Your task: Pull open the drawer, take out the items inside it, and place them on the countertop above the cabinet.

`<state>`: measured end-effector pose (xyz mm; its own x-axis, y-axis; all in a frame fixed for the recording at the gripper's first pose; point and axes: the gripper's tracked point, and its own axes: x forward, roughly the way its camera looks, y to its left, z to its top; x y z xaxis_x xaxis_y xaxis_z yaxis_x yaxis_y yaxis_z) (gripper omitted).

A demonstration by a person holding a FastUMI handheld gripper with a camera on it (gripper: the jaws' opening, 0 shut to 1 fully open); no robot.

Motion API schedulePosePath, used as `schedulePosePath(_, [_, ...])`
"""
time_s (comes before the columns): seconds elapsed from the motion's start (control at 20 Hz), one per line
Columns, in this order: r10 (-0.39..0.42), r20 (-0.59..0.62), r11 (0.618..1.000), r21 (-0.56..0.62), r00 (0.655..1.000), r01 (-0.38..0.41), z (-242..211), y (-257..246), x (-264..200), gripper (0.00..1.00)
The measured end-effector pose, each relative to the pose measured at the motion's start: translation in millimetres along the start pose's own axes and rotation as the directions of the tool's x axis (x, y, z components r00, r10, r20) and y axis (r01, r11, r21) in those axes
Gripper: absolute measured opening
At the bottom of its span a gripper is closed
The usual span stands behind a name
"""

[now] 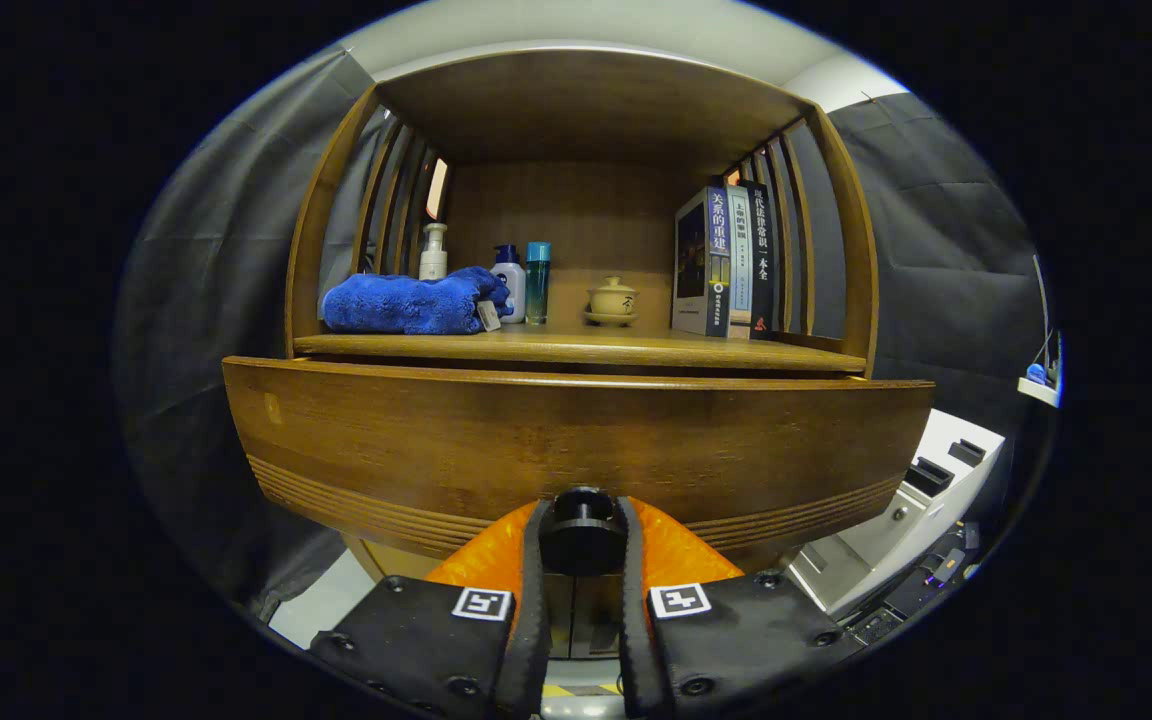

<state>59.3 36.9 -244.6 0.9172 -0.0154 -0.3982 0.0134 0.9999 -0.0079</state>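
my gripper (583,530) is clamped on the knob (582,520), a finger pressing each side, at the lower middle of the drawer front (576,440), below the countertop (576,348). i judge a straight, level pull best; any twist risks slipping off.

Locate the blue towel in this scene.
In the gripper view, the blue towel lies folded at the left of the countertop, in front of the pump bottle, beyond the fingers.

The gripper (583,530) points level, both fingers (534,600) clamped on the knob (582,505).
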Motion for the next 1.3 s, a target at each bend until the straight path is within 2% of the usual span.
schedulePosePath(0.75, [-0.030,-0.102,1.000,0.000,0.994,0.030,-15.3,-1.2,-75.4,0.37])
schedulePosePath(0.95, [-0.039,-0.135,0.999,-0.008,0.990,0.038,-23.0,-1.7,-84.8,0.37])
schedulePosePath(1.3, [-0.036,-0.118,0.999,-0.009,0.992,0.035,-23.8,-0.4,-84.6,0.37])
